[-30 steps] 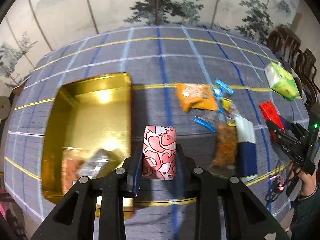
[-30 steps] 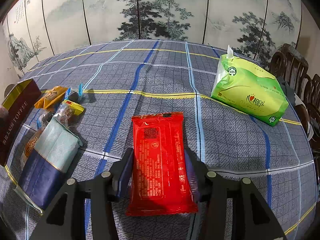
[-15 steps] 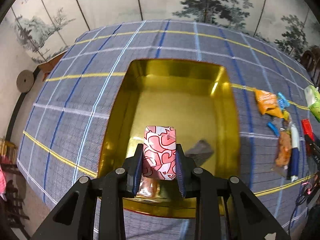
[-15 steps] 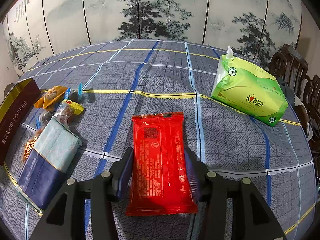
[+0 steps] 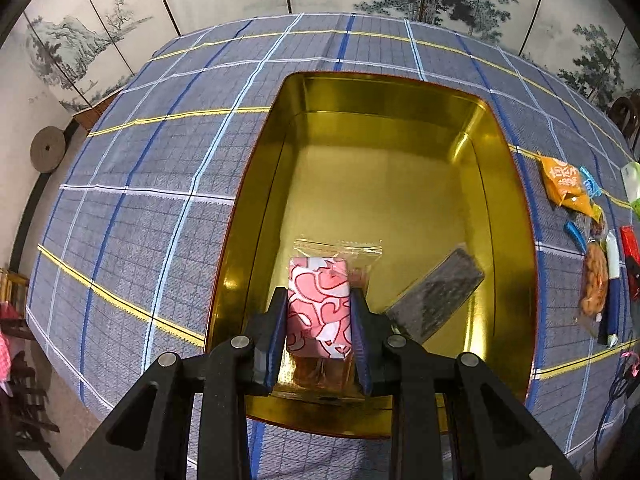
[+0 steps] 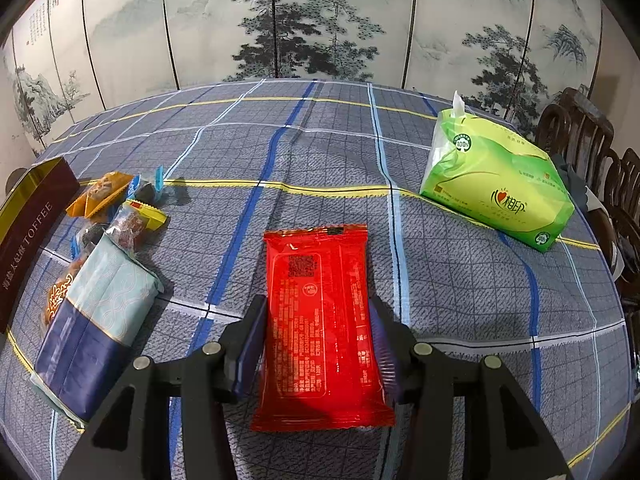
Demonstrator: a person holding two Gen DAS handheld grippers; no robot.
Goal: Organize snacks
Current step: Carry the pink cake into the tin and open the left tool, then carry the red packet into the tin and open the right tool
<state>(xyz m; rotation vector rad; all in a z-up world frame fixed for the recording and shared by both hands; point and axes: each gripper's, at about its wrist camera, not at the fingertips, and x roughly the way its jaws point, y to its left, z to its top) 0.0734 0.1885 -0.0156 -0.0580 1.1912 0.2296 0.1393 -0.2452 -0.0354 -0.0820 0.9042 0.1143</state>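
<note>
Left gripper (image 5: pixel 319 312) has swung from above the table (image 5: pixel 152 216) to over the gold tin (image 5: pixel 508 184), fingers clenched on one pink-and-white pack (image 5: pixel 318 304). Right gripper (image 6: pixel 316 334) has not moved; its fingers grasp one red pack (image 6: pixel 320 320), which lies flat on the table, small print unreadable. Two items lie in the tin: one clear bag (image 5: pixel 340 248) under the pink pack, one dark pack (image 5: pixel 436 300) beside it. On the table: one green tissue pack (image 6: pixel 496 184) marked "100%", one blue-and-white pack (image 6: pixel 96 328), one orange pack (image 6: pixel 100 196), a few small wrapped snacks, count unclear. Tin side reads "TOFFEE".
</note>
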